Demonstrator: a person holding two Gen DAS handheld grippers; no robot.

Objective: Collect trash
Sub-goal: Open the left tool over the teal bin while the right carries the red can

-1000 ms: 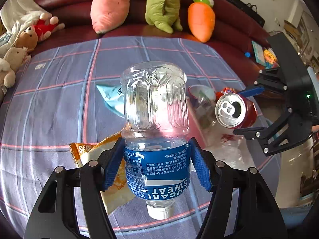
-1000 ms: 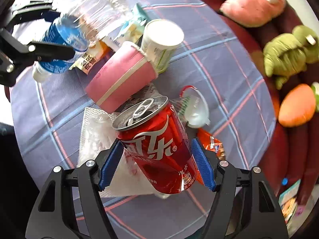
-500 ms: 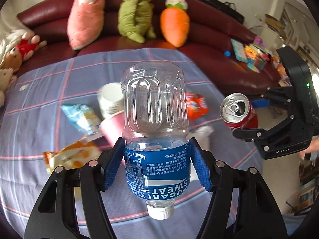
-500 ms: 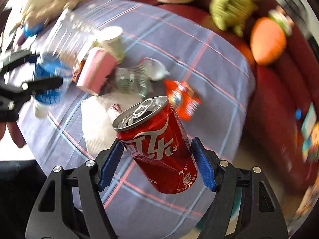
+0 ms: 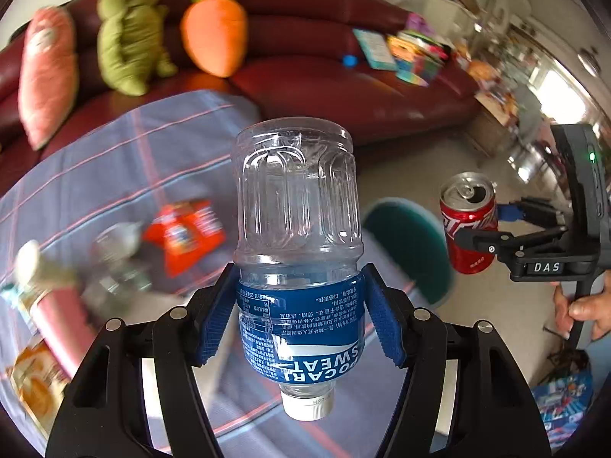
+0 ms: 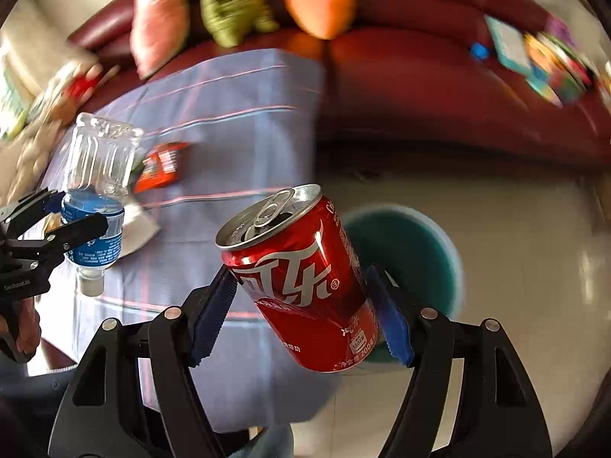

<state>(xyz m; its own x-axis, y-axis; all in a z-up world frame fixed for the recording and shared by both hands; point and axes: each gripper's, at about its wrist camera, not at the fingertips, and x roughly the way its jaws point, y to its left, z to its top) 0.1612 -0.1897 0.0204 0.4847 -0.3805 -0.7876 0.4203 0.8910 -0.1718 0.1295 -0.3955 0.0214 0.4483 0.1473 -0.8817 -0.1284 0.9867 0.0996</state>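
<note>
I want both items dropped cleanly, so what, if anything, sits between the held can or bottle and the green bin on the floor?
Nothing visible does. The red can hangs beside the green bin, whose open mouth shows clear. The bottle is over the table edge, with bare floor between it and the bin.

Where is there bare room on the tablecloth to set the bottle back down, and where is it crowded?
Free: the tablecloth between the orange wrapper and the sofa, and the near strip below the wrapper toward the cloth's edge. Crowded: the left end in the left wrist view, with the pink cup, a blurred clear container and a yellow packet.
</note>
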